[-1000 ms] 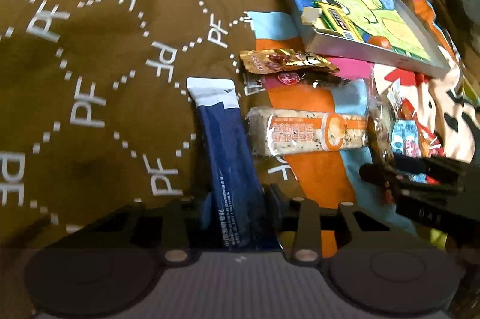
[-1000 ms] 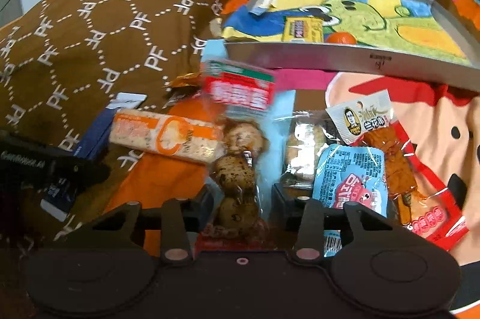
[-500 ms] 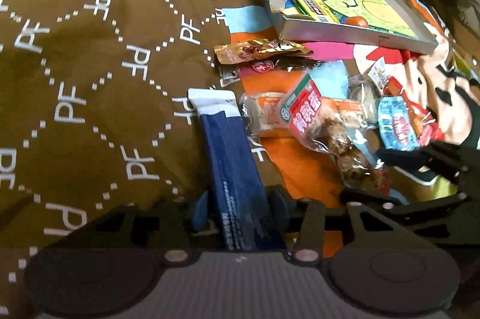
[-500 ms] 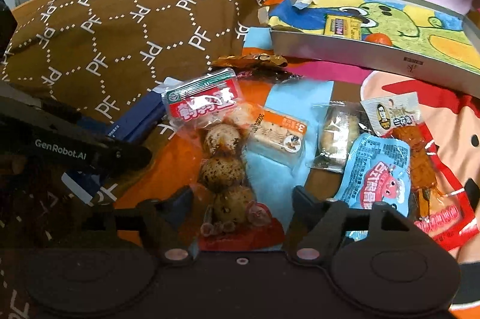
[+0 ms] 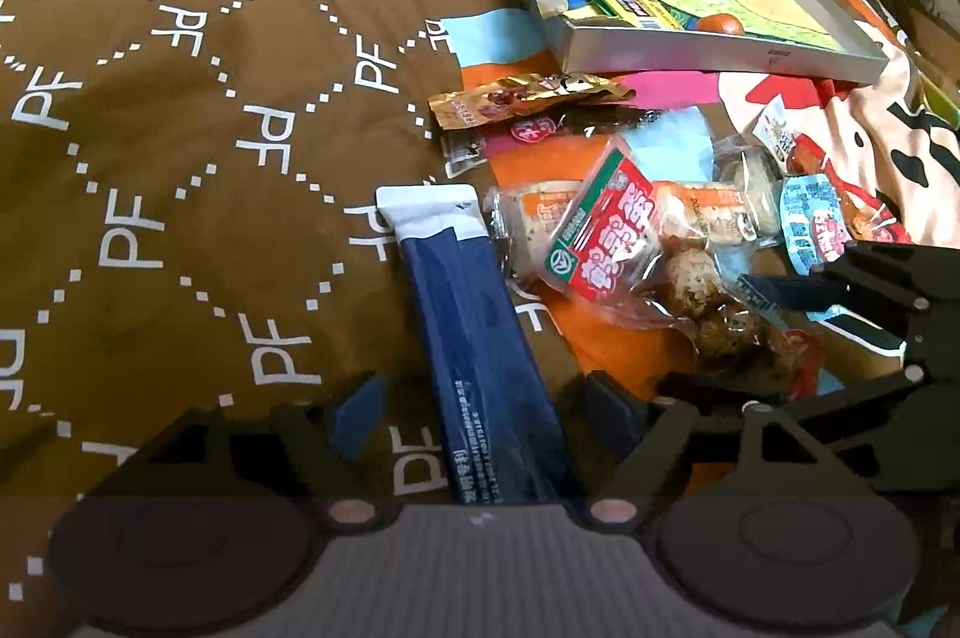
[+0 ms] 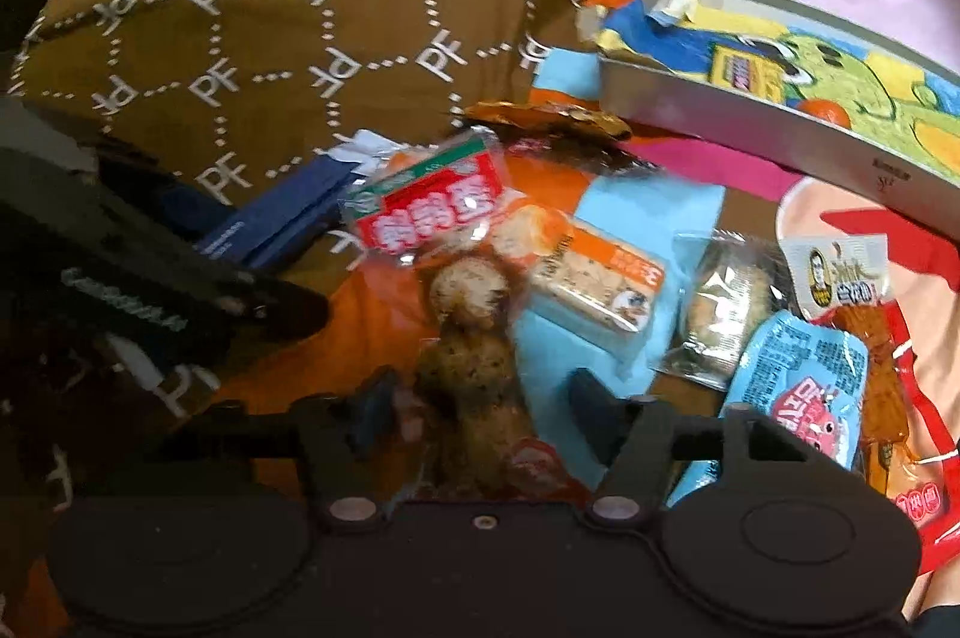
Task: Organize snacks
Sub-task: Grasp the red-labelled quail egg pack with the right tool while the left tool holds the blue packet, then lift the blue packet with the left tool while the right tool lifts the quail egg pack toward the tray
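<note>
A long dark-blue sachet (image 5: 480,338) lies on the brown quilt between the fingers of my left gripper (image 5: 480,413). Its jaws are opening and the pads stand apart from the sachet. A clear packet of brown speckled eggs with a red and green label (image 6: 468,368) lies between the fingers of my right gripper (image 6: 483,410). These jaws are closing, with a gap still showing beside the right finger. The egg packet (image 5: 606,242) overlaps an orange-and-white bar (image 6: 600,284). My right gripper (image 5: 750,338) shows at the right edge of the left wrist view.
A shallow grey box with a green cartoon lining (image 6: 750,140) holds a yellow packet and an orange ball at the back. A gold packet (image 5: 522,98), a light-blue packet (image 6: 798,380), a red strip packet (image 6: 870,338) and a small clear-wrapped cake (image 6: 720,308) lie on the bedding.
The left jaws have widened off the blue sachet. The right gripper let go of the egg packet, spread wide, then narrowed again; the packet now lies across the orange bar.
</note>
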Available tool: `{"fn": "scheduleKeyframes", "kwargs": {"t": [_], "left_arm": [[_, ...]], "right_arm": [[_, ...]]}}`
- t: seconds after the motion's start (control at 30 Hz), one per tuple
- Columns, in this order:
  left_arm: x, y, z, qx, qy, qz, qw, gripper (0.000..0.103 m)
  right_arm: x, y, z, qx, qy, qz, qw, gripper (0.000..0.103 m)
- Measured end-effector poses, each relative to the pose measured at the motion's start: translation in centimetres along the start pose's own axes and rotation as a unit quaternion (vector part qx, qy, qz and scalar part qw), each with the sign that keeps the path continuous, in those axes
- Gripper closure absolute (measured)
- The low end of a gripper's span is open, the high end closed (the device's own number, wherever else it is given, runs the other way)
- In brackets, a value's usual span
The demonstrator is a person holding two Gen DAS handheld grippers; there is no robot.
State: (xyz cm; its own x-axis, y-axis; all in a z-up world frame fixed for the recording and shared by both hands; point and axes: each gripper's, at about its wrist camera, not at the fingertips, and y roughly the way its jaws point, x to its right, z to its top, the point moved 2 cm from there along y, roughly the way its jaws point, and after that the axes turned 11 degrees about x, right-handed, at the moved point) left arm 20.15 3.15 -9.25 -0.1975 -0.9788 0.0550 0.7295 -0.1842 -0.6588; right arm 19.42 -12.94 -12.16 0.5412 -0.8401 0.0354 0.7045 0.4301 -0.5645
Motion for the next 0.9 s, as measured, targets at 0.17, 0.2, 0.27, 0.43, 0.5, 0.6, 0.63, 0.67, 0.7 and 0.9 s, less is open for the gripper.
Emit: {"fn": "scheduleKeyframes", "kwargs": {"t": [0.17, 0.2, 0.27, 0.43, 0.5, 0.6, 0.63, 0.67, 0.7, 0.9], "left_arm": [[0.1, -0.2, 0.1, 0.003, -0.003, -0.002, 1.0, 0.042], [0.2, -0.3, 0.1, 0.004, -0.001, -0.003, 1.0, 0.046], [0.5, -0.5, 0.1, 0.006, 0.007, -0.001, 1.0, 0.053], [0.9, -1.0, 0.1, -0.001, 0.004, 0.004, 1.0, 0.064], [0.6, -1.3, 0.1, -0.007, -0.017, -0.001, 0.9998, 0.066], [0.0, -2.0, 0.0, -0.016, -0.061, -0.02, 0.9978, 0.068], [-0.1, -2.2, 0.0, -0.018, -0.072, -0.024, 0.9969, 0.07], [-0.1, -2.4, -0.2, -0.019, -0.079, -0.027, 0.9963, 0.07], [-0.1, -2.7, -0.3, -0.019, -0.086, -0.03, 0.9957, 0.07], [1.2, -3.9, -1.2, -0.018, -0.094, -0.017, 0.9953, 0.072]], "right_arm": [[-0.5, -0.5, -0.1, 0.006, 0.0, -0.008, 1.0, 0.05], [-0.5, -0.6, -0.1, 0.007, 0.0, -0.011, 1.0, 0.051], [-0.7, -1.0, -0.2, 0.008, -0.009, -0.02, 1.0, 0.052], [-1.9, -2.2, -0.5, 0.004, -0.058, -0.048, 0.997, 0.058], [-2.1, -2.8, -0.7, 0.001, -0.07, -0.059, 0.996, 0.059], [-2.3, -3.6, -1.2, 0.005, -0.088, -0.067, 0.994, 0.06], [-2.2, -4.0, -1.4, 0.007, -0.092, -0.069, 0.993, 0.06], [-2.2, -4.3, -1.6, 0.008, -0.094, -0.07, 0.993, 0.06], [-2.1, -4.5, -1.8, 0.008, -0.095, -0.071, 0.993, 0.061], [-2.3, -6.0, -2.6, 0.022, -0.129, -0.095, 0.987, 0.061]]}}
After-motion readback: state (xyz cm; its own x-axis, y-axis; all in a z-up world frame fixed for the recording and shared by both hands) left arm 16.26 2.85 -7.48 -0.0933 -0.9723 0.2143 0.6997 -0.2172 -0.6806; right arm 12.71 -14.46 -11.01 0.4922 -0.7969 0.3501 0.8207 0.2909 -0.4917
